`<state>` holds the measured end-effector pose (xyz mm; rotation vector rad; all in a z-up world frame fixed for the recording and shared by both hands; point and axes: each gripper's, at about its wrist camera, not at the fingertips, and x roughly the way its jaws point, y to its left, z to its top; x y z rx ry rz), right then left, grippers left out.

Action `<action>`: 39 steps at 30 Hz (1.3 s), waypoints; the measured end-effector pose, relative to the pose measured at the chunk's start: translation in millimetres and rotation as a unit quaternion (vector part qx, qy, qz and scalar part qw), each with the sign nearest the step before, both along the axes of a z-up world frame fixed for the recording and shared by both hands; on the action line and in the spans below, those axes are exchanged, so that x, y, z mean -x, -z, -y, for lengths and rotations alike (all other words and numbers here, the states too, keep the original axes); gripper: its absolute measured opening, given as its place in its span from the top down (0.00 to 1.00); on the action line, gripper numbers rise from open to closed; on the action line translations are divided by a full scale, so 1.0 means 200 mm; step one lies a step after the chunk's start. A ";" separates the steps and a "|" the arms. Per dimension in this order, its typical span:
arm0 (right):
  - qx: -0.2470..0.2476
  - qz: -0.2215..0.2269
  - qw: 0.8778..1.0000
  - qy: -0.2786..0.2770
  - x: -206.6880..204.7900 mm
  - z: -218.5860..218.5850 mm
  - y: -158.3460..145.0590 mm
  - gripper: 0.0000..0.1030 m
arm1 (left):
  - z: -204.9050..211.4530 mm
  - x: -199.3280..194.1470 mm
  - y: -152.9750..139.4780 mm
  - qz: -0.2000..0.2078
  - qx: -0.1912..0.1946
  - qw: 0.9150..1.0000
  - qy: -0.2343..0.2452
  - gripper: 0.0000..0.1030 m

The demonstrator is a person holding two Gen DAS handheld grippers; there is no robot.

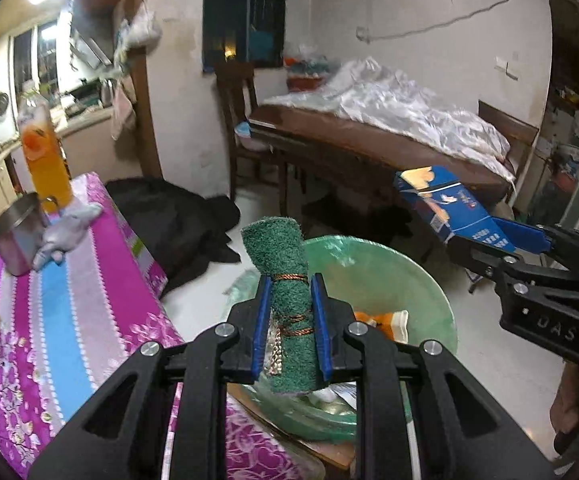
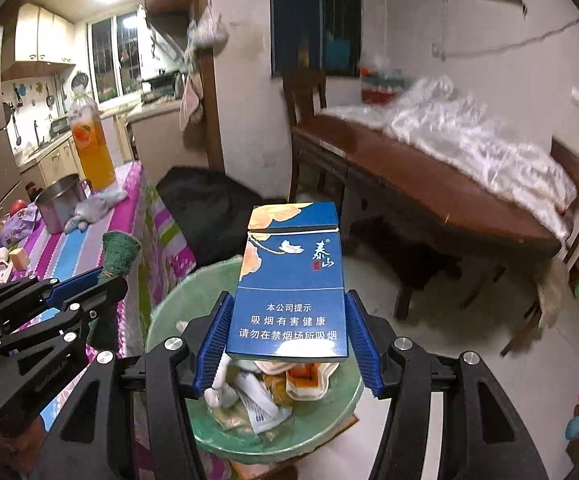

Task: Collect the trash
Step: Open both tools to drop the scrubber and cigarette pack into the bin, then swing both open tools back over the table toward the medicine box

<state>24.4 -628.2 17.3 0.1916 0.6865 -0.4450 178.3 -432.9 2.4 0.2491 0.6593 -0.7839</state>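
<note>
Left wrist view first: I see my left gripper (image 1: 291, 328) clamped on one rolled green scouring pad (image 1: 285, 280), coarse and fibrous, bound with thin copper-coloured wire; its two blue ribbed pads press the roll from both sides, standing narrowly apart; the roll sits upright over one round bin lined with a translucent green bag (image 1: 417, 280), crumpled wrappers lying inside; to the right my right gripper (image 1: 529, 240) carries one flat blue cardboard cigarette box (image 1: 445, 204), tilted, near the bin's rim; on the left a table under a glossy pink, blue and white striped floral cloth (image 1: 73, 304) bears one tall plastic bottle of orange liquid (image 1: 43, 160), one steel mug (image 1: 17, 236) and one pale crumpled rag (image 1: 65, 232) touching the mug.

Right wrist view: the right gripper (image 2: 287, 344) is closed on the cigarette box (image 2: 289, 280), its blue fingers (image 2: 213, 344) about half apart, pressing the box's two long edges; the box is smooth and printed, its lid slightly ajar, held directly above the bin (image 2: 161, 320); paper scraps and packets fill the bin's bottom; at left the left gripper (image 2: 89, 284) holds the green pad (image 2: 119, 254) beside the table's edge.
</note>
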 end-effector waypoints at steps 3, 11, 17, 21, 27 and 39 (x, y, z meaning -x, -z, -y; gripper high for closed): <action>-0.017 -0.021 1.000 -0.001 -0.04 0.05 0.05 0.45 | 0.04 -0.03 0.03 -0.023 -0.010 1.000 0.007 0.81; -0.036 -0.048 0.998 -0.008 -0.11 0.07 0.19 0.60 | 0.10 -0.09 0.09 -0.063 -0.030 0.997 0.017 0.81; -0.027 -0.035 0.999 -0.007 -0.09 0.02 0.18 0.60 | 0.16 -0.09 0.12 -0.064 -0.053 0.996 0.037 0.41; -0.021 -0.019 1.000 -0.011 -0.07 -0.01 0.12 0.60 | 0.14 -0.11 0.11 -0.065 -0.037 0.997 0.024 0.28; -0.020 -0.017 1.000 -0.013 -0.05 -0.04 0.12 0.60 | 0.09 -0.11 0.08 -0.059 -0.033 0.998 0.013 0.28; -0.029 0.005 0.999 -0.019 0.04 -0.13 0.14 0.44 | -0.02 -0.10 0.04 -0.045 -0.033 0.998 0.010 0.27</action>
